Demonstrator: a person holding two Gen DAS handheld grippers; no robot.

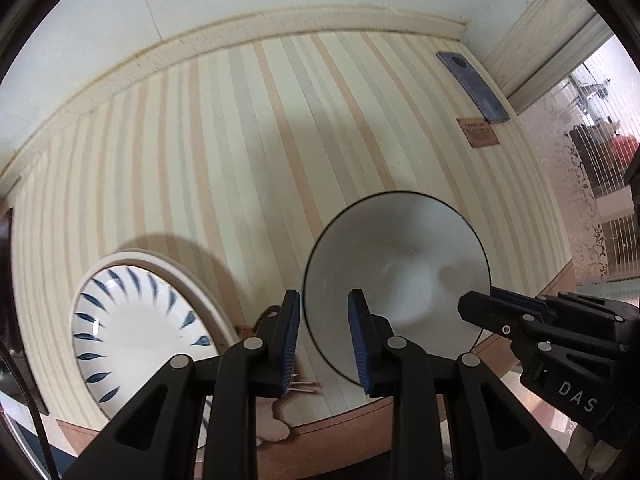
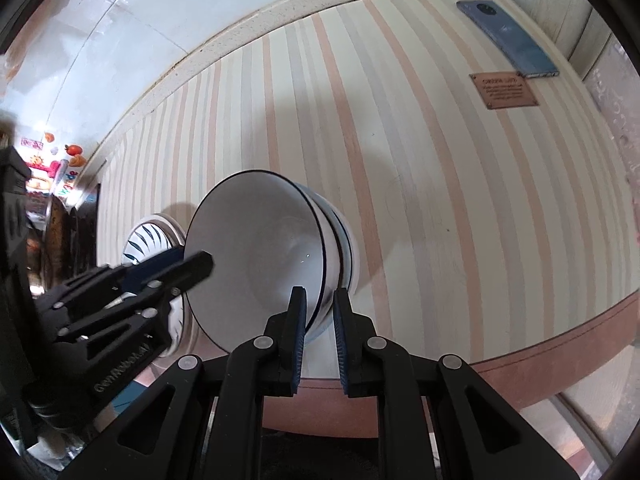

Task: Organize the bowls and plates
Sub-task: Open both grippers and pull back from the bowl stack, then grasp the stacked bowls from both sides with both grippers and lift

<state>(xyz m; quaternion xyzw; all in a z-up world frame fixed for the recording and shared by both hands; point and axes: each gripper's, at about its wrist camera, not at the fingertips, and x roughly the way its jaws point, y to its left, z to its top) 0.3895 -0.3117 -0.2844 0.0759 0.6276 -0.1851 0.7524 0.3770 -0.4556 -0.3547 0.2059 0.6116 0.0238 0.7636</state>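
A white bowl [image 1: 400, 268] with a thin dark rim sits tilted near the table's front edge. In the right wrist view the bowl [image 2: 256, 248] is nested on other bowls [image 2: 344, 252]. My left gripper [image 1: 324, 320] stands open astride its left rim, one finger inside and one outside. My right gripper [image 2: 320, 312] is shut on the near rim of the bowl. Each gripper shows in the other's view: the right gripper [image 1: 480, 304], the left gripper [image 2: 188, 266]. A white plate with blue leaf strokes [image 1: 132, 332] lies on a larger cream plate to the left.
The striped tablecloth [image 1: 260, 160] reaches back to a white wall. A blue phone [image 2: 508, 40] and a brown card [image 2: 504, 90] lie at the far right corner. The brown table edge [image 2: 560, 352] runs along the front. A patterned glass door [image 1: 580, 200] is at the right.
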